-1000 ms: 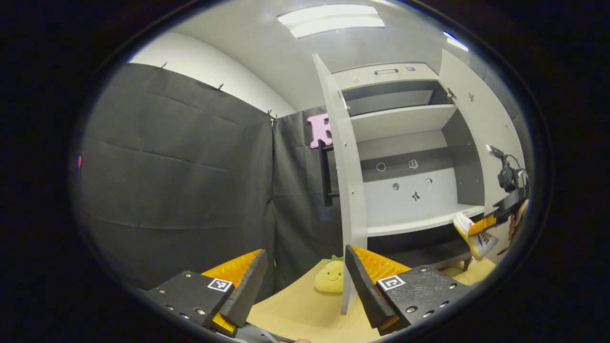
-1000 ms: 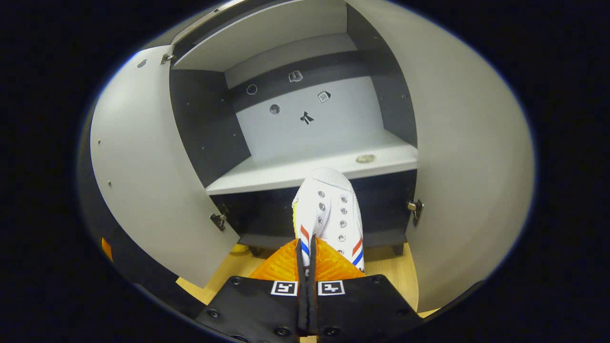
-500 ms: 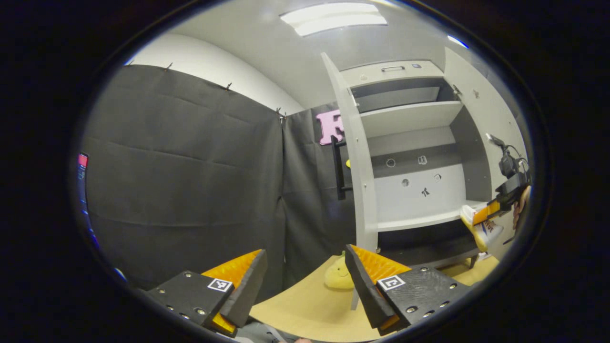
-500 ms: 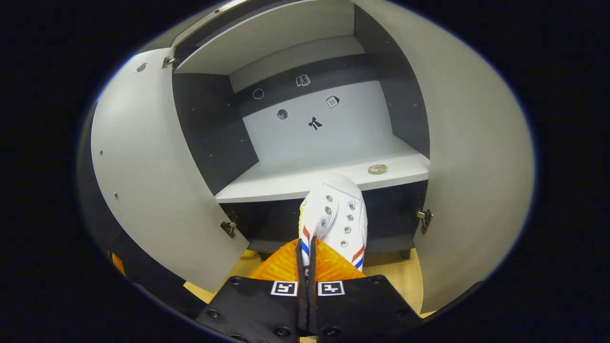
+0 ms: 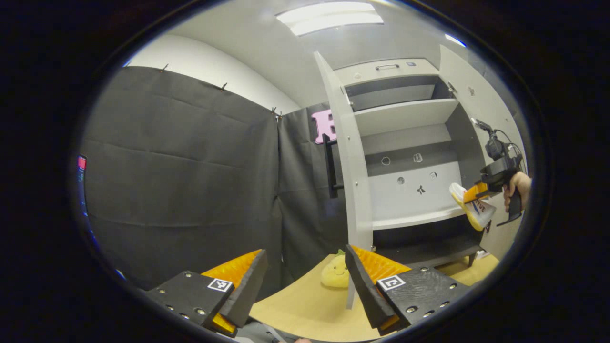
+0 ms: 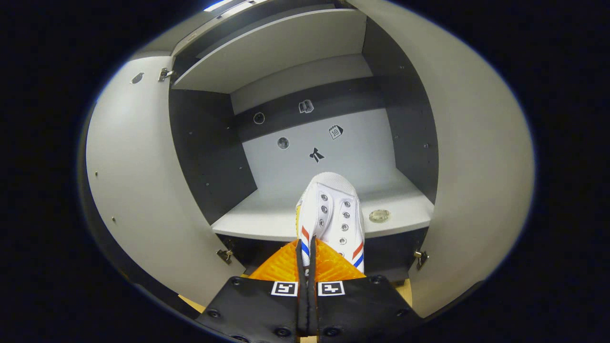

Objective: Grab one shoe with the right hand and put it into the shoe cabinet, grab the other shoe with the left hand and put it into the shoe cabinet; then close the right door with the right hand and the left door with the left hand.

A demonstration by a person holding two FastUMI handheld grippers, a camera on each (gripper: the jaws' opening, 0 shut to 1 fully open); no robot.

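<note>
Place: you worked in a staged recording booth.
Signs: black cloth wall (image 5: 181, 181), ceiling light (image 5: 329, 16), shoe cabinet (image 5: 405, 157).

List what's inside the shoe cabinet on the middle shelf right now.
On the middle shelf of the shoe cabinet, a small round disc lies near the front right. The white shoe, clamped in the right gripper, hovers at its front edge, hiding the shelf beneath.

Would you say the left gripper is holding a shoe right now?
No, the left gripper stands open with nothing between its fingers.
</note>
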